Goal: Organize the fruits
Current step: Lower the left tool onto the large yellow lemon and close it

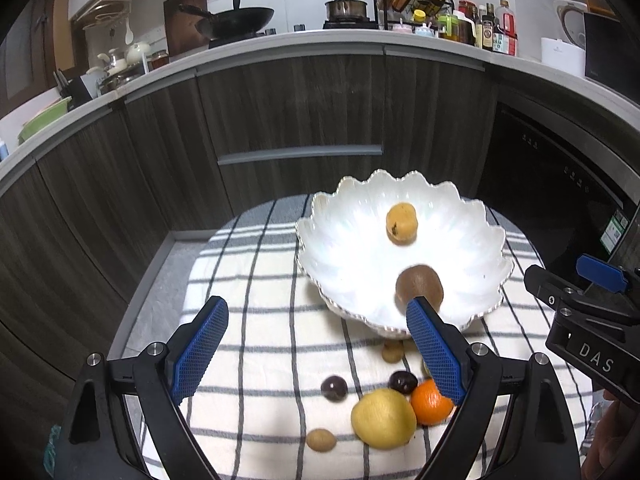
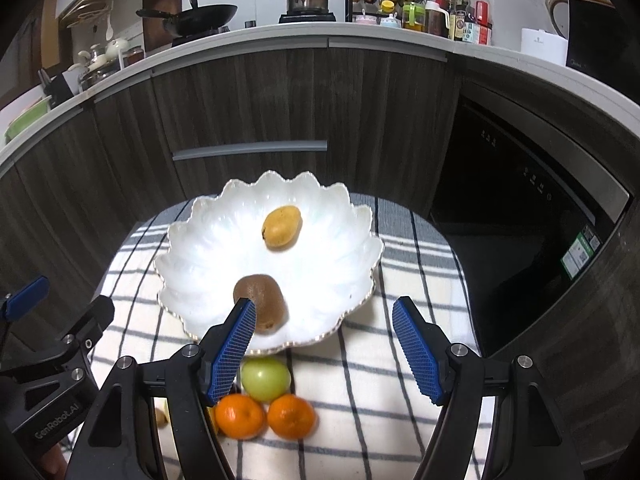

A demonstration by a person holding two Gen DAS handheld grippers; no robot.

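Note:
A white scalloped bowl [image 1: 352,248] [image 2: 200,240] stands on a checked cloth and holds a yellow-orange loquat [image 1: 401,224] [image 2: 281,227] and a brown kiwi [image 1: 419,285] [image 2: 262,302]. My left gripper [image 1: 318,320] is open and empty, over the cloth at the bowl's near left. Below it lie a yellow lemon [image 1: 383,418], an orange [image 1: 431,402], two dark round fruits [image 1: 334,388] and two small tan fruits [image 1: 321,439]. My right gripper [image 2: 324,320] is open and empty, above the bowl's near rim. Below it lie a green fruit [image 2: 265,378] and two oranges [image 2: 292,416].
The cloth [image 1: 260,292] covers a small round table. Dark kitchen cabinets [image 1: 280,120] stand behind it, with a black appliance [image 2: 520,208] to the right. The counter above holds a wok [image 1: 236,20], a pot and bottles.

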